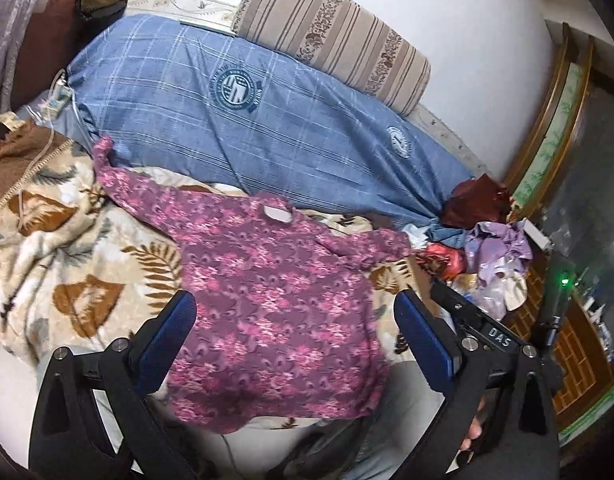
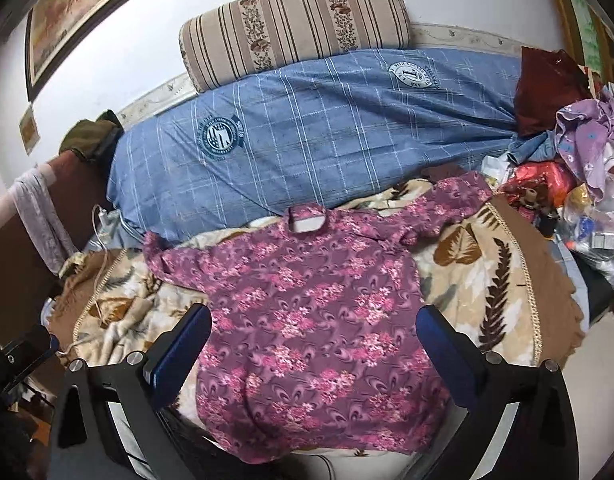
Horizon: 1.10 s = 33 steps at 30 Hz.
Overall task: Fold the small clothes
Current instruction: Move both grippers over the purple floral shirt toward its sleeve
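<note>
Jaws wide apart above shirt (image 2: 315, 304)

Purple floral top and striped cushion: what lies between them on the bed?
The blue checked quilt lies between the purple floral top and the striped cushion; the right wrist view shows it plainly.

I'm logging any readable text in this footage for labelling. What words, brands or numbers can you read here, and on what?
"DAS": white letters on the black body of the other gripper, seen in the left wrist view.
Round crests on the blue checked quilt: ring lettering too blurred to read.
Framed picture on the wall: no legible text.
Purple floral shirt: none.
</note>
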Available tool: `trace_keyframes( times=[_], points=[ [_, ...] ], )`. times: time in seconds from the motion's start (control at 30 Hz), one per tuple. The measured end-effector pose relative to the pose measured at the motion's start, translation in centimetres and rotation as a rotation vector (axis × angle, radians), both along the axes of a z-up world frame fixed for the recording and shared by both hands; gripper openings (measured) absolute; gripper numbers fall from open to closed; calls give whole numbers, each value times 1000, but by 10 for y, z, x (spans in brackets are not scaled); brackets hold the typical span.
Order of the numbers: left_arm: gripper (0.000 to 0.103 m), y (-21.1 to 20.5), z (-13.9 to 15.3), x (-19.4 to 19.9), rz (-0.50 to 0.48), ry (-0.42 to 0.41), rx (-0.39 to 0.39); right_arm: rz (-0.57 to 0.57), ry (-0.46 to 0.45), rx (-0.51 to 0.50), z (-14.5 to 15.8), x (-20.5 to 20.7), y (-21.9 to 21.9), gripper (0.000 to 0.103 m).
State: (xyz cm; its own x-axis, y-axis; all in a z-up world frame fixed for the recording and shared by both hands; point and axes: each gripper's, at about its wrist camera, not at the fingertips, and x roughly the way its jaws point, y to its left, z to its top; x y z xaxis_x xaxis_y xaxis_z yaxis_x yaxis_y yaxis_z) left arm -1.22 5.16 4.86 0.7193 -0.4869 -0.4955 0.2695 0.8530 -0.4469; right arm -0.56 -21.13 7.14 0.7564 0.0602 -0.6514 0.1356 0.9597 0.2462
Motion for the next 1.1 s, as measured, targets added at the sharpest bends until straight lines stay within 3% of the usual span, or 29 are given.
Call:
trace_keyframes(
  times=[0.37, 0.67, 0.97, 1.1],
  points=[
    [100, -7, -5, 10, -14, 37, -23, -54, 60, 50, -12, 20, -18, 103],
    [100, -20, -22, 47, -11, 88, -60, -59, 125, 90, -36, 37, -28, 101],
    [100, -33, -26, 63, -24, 97, -74, -66, 102, 126, -39, 51, -43, 101],
    [100, -33, -39, 71, 6, 124, -63, -46, 119, 144, -52, 59, -42, 91]
  ],
)
